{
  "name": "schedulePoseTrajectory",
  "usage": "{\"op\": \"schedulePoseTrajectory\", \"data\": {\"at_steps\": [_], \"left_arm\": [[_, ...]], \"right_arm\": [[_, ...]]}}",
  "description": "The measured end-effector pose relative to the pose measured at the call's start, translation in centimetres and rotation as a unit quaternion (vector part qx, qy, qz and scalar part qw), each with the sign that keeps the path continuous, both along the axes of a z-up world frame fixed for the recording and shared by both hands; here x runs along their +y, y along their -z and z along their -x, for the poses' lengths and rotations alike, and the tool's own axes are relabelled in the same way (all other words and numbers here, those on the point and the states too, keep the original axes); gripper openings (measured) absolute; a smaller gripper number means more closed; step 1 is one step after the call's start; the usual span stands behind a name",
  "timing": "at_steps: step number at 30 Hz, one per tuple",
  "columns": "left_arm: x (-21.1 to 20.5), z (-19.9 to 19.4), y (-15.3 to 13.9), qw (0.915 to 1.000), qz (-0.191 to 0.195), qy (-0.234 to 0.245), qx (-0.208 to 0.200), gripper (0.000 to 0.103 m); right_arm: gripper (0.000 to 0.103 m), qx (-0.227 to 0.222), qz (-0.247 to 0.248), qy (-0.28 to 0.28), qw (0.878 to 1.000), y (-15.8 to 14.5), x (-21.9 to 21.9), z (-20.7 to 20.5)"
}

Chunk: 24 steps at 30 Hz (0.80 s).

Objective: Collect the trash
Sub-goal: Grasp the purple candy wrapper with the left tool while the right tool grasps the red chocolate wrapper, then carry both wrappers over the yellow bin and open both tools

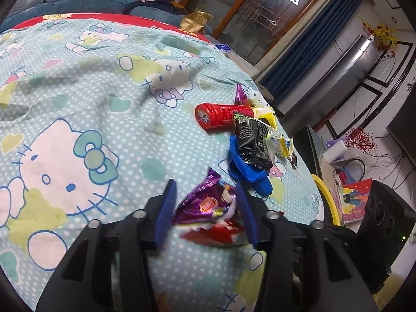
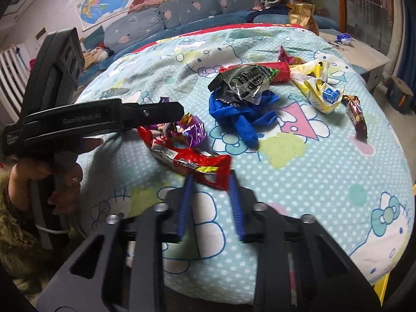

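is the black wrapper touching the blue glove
Touching: the right wrist view shows the black wrapper lying on the blue glove, overlapping it.

Red wrapper (image 1: 215,234) partly hidden behind purple wrapper (image 1: 205,202), print blurred

Purple wrapper (image 1: 205,202), red wrapper (image 2: 192,163)

Lower centre: your right gripper (image 2: 210,182), blue pads flanking the near end of a red wrapper (image 2: 191,162). Left: your other gripper (image 2: 179,119) over a purple wrapper (image 2: 193,130). Upper right, on the cartoon-cat cloth (image 2: 312,182): black packet (image 2: 244,80), blue glove (image 2: 244,114), yellow bag (image 2: 319,85).
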<state>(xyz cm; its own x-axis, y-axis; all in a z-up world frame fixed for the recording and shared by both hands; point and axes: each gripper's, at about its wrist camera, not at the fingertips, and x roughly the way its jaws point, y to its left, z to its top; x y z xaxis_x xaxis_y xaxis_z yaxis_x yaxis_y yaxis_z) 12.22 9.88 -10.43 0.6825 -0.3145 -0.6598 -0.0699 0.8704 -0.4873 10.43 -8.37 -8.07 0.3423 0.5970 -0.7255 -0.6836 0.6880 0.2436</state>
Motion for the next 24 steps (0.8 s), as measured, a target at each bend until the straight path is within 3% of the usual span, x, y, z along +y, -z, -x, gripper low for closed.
{"op": "schedulePoseTrajectory", "data": {"at_steps": [1,4,24], "left_arm": [[0.0,-0.1,0.0,1.0000,0.000,-0.001,0.000,0.042],[0.2,-0.2,0.1,1.0000,0.008,-0.003,-0.001,0.041],[1.6,1.6,-4.8,0.9973,-0.008,-0.027,-0.068,0.039]], "right_arm": [[0.010,0.001,0.000,0.002,1.000,0.0,0.0,-0.1],[0.008,0.000,-0.002,0.001,1.000,-0.1,-0.3,0.0],[0.007,-0.053,-0.006,-0.004,0.999,-3.5,-3.4,2.4]]}}
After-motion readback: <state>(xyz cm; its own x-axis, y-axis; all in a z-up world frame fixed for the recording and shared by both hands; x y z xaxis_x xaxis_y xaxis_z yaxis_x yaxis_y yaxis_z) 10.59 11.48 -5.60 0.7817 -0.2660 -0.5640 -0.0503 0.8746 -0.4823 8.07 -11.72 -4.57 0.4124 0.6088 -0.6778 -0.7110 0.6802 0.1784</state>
